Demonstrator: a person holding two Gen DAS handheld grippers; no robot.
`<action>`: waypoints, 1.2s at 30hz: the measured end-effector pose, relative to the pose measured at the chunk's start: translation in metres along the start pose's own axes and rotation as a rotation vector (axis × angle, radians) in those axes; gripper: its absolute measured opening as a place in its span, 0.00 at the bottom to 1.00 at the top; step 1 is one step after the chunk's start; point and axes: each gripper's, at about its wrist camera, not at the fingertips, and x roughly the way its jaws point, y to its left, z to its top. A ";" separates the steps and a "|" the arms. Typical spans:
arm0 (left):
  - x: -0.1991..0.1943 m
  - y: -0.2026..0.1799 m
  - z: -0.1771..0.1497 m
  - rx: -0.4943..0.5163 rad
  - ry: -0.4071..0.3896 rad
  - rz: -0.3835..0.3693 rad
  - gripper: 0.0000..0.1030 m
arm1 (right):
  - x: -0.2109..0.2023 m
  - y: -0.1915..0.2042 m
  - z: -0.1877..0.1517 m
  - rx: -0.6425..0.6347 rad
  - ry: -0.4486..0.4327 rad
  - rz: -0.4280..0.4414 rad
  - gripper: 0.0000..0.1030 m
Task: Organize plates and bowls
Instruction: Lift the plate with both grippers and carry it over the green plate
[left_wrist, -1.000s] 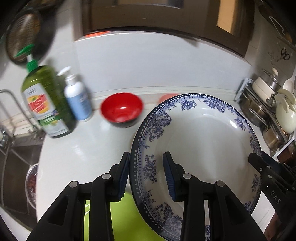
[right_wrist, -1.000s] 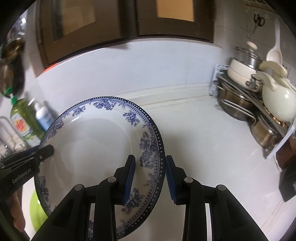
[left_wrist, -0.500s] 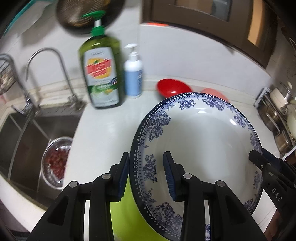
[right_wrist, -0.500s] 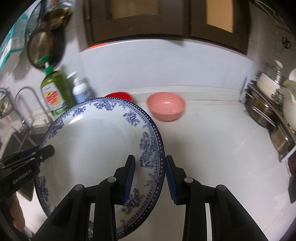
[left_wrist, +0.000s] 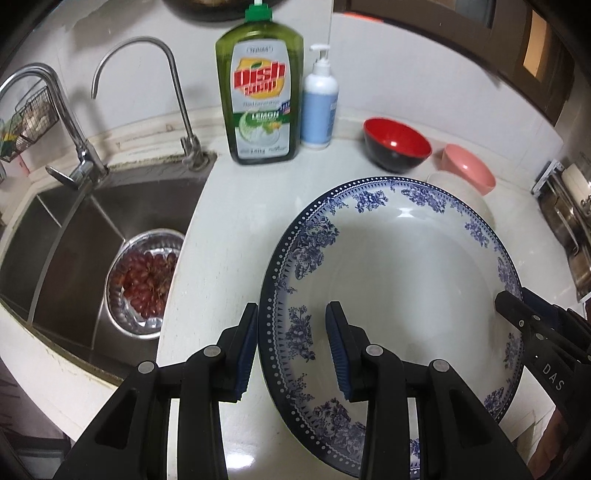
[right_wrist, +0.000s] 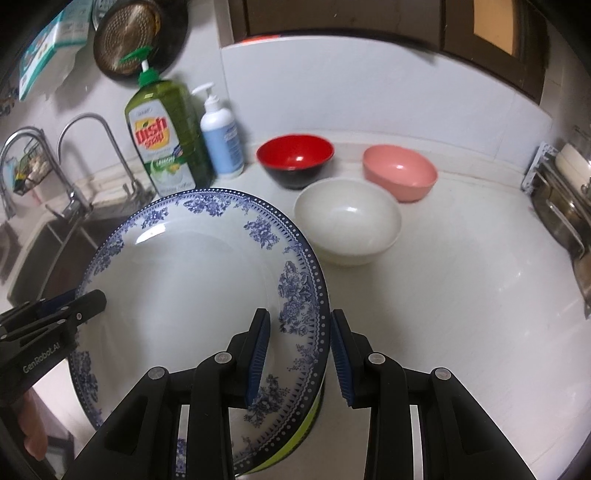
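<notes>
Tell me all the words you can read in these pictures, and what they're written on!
"Dish" and "LEMON": on the green dish soap bottle; its smaller print is too blurred to read.
"GenRobot.AI": on the left gripper, seen from the right wrist camera.
"DAS": on the right gripper, seen from the left wrist camera.
The blue pump bottle has a label, too blurred to read.
The blue-and-white plate has only flower patterns, no words.

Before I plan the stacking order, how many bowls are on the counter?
3. The red bowl sits beside the blue soap bottle, the pink bowl right of it, and the white bowl in front of both. The patterned plate may hide others.
</notes>
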 end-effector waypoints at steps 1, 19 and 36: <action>0.003 0.000 -0.002 0.003 0.008 0.003 0.35 | 0.003 0.001 -0.002 0.001 0.009 -0.001 0.33; 0.048 -0.006 -0.023 0.019 0.124 0.015 0.36 | 0.051 -0.003 -0.032 0.022 0.180 0.002 0.33; 0.062 -0.008 -0.025 0.015 0.156 0.030 0.36 | 0.064 -0.004 -0.031 0.005 0.236 0.006 0.34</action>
